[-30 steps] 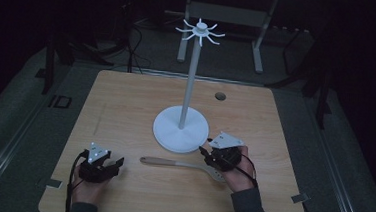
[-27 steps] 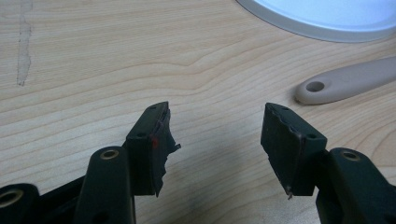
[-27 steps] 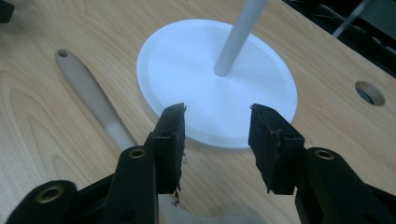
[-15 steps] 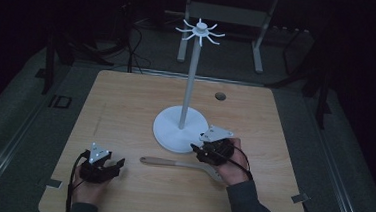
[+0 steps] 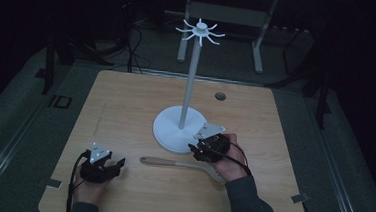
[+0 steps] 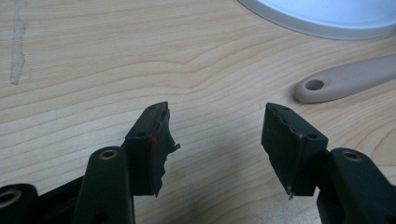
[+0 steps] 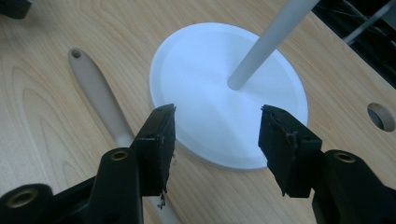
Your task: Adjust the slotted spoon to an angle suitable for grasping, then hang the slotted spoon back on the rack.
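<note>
The spatula [image 5: 182, 164] lies flat on the table [image 5: 126, 106], its beige handle running from the holed end, which sits ahead of and to the right of the left gripper [image 5: 117, 165], across to the blade end tucked under the right hand. The left gripper rests low at the table's near left with its jaws apart and nothing between them; in the left gripper view the holed handle tip [image 6: 314, 85] lies beyond the right-hand jaw, not within reach of the pads. That gripper sits where it sat a second ago. Further right, the right gripper [image 5: 193, 149] has changed: its jaws have just been opening and now stand wide with nothing in them, and the hand has drifted toward the white stand [image 5: 180, 128] compared with the earlier frames. In the right gripper view the stand's round base [image 7: 205, 93] shows between the jaws, while the spatula handle [image 7: 100, 105] passes to the left of the left-hand jaw. Probably this is a release: the utensil looks set down, not yet hung on the stand's hooks [image 5: 200, 31].
</note>
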`<state>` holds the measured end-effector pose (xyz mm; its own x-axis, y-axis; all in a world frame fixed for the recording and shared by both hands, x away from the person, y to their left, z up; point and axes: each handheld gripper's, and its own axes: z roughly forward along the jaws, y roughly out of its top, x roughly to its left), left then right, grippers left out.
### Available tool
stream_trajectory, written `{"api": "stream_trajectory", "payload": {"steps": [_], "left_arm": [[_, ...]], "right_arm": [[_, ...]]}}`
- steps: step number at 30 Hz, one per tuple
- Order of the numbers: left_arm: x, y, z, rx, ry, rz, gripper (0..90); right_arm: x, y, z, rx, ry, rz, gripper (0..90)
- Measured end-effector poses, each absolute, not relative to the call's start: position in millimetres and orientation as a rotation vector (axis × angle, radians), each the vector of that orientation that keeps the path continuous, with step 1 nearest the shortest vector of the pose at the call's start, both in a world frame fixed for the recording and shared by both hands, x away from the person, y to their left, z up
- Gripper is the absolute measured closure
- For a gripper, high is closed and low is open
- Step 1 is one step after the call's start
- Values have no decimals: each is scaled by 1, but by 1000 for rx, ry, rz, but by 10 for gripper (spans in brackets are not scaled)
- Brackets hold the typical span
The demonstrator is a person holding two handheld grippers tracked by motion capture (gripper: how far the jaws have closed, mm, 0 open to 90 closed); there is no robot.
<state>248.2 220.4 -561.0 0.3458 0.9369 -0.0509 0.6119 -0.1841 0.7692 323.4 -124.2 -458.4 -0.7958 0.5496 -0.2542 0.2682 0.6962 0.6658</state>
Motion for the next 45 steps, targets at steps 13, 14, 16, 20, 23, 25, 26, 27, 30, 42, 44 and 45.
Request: {"api": "stream_trajectory", "payload": {"steps": [13,14,16,20,23,25,26,27,30,42,44,45], "left_arm": [[247,221,-561,1895,1356,577,422],[247,221,-561,1896,1356,576,422],[247,221,-561,1891,1356,577,423],[247,221,-561,1893,1357,577,423],[247,221,-561,1892,1356,579,423],[247,221,-561,1893,1357,579,423],[247,222,-560,1891,1358,580,423],[247,222,-560,1890,1357,581,423],[246,222,-560,1885,1356,582,423],[245,223,-560,1884,1359,581,423],[245,223,-560,1883,1359,580,423],[245,223,-560,1883,1359,580,422]], "right_arm": [[331,-105,-453,536,2546,757,437],[332,-103,-454,530,2552,746,438],[334,-100,-456,521,2564,719,440],[340,-95,-459,508,2592,675,458],[342,-90,-460,475,2625,633,478],[343,-88,-461,469,2638,617,510],[346,-84,-463,462,2670,579,541],[347,-82,-465,459,2678,568,552],[349,-77,-470,436,2726,558,591],[350,-59,-485,333,2851,474,626],[351,-56,-489,306,2878,449,629],[350,-55,-491,299,2893,436,632]]}}
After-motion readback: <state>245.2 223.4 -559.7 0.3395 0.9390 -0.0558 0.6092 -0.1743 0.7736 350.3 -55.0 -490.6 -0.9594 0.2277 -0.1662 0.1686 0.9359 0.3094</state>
